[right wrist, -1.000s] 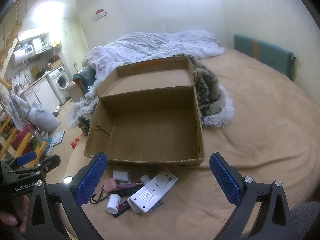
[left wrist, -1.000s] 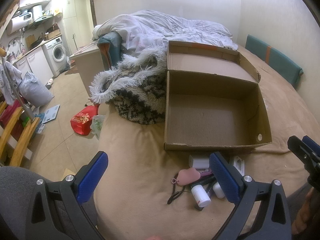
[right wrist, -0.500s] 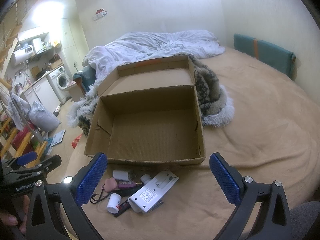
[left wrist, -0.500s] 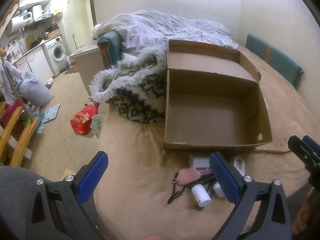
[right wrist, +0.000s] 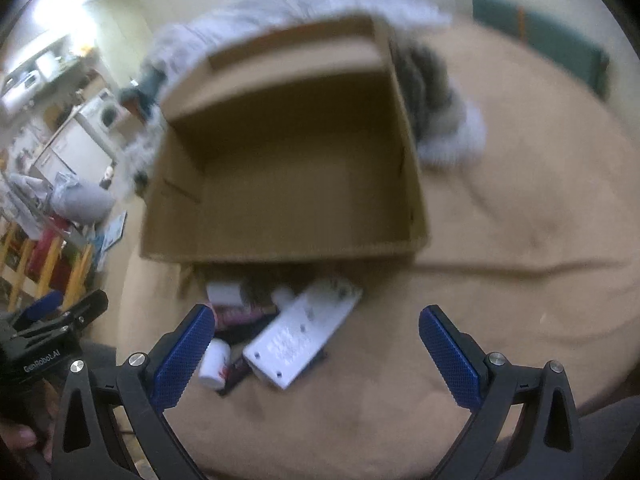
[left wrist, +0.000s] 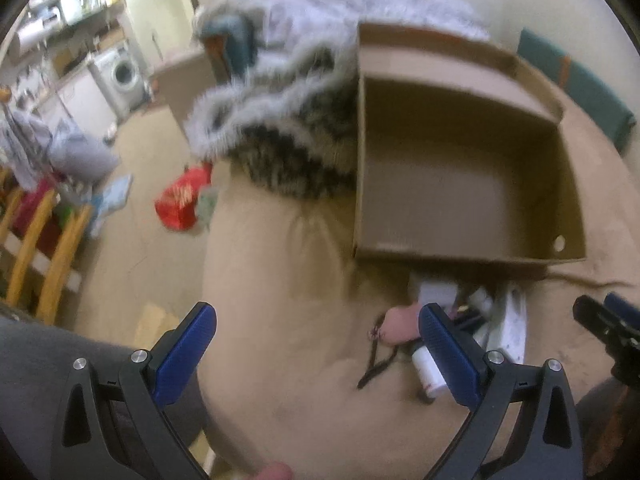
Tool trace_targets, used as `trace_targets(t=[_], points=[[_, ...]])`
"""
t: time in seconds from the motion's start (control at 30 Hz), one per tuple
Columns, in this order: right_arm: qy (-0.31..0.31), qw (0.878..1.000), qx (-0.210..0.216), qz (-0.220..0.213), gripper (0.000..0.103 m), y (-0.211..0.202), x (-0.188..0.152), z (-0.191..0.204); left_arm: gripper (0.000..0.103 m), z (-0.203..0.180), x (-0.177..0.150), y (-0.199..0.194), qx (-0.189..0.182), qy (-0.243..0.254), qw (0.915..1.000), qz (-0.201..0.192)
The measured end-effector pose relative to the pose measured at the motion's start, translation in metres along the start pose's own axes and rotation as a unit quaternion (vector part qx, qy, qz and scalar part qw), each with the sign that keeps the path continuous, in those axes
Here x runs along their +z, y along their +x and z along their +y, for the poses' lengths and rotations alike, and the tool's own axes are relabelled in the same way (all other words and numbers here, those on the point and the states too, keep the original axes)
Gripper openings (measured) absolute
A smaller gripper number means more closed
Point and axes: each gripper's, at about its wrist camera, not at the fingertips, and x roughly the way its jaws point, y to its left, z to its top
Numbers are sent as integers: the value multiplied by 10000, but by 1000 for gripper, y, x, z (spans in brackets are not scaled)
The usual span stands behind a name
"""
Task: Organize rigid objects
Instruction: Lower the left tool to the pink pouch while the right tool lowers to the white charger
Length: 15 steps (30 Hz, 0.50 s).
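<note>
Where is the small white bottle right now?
In the right wrist view the white bottle lies on the bed, beside the right gripper's left finger, in front of the cardboard box.

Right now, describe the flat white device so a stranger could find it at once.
Find the open cardboard box on the tan bed. The clutter lies against its near wall; the flat white device lies there, by far the largest piece, rectangular, beside a small white bottle.
</note>
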Motion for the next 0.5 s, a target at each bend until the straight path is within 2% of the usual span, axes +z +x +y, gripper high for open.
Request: trace_targets(t=[0.13, 0.23, 0.3, 0.37, 0.43, 0.5], points=[[517, 9975, 284, 379, 103, 16, -1, -18, 101, 6, 3, 29, -162, -285, 9973, 656], [889, 9929, 545, 572, 103, 20, -1, -29, 100, 11, 3, 50, -389, -603, 9913, 1101], [1111, 9886, 727, 713, 103, 23, -1, -34, 95, 10, 2, 66, -489, -752, 9863, 1385], [1304, 9836, 902, 856, 103, 28, 1, -39, 83, 2, 2, 78, -629, -692, 9822, 1628], [1384, 9794, 1058, 1021, 96, 34, 0, -40, 81, -7, 1, 85, -612, -511, 9810, 1770], [1414, 9748, 1195, 1245, 84, 46, -1, -39, 81, -11, 1, 94, -649, -509, 9788, 1877]])
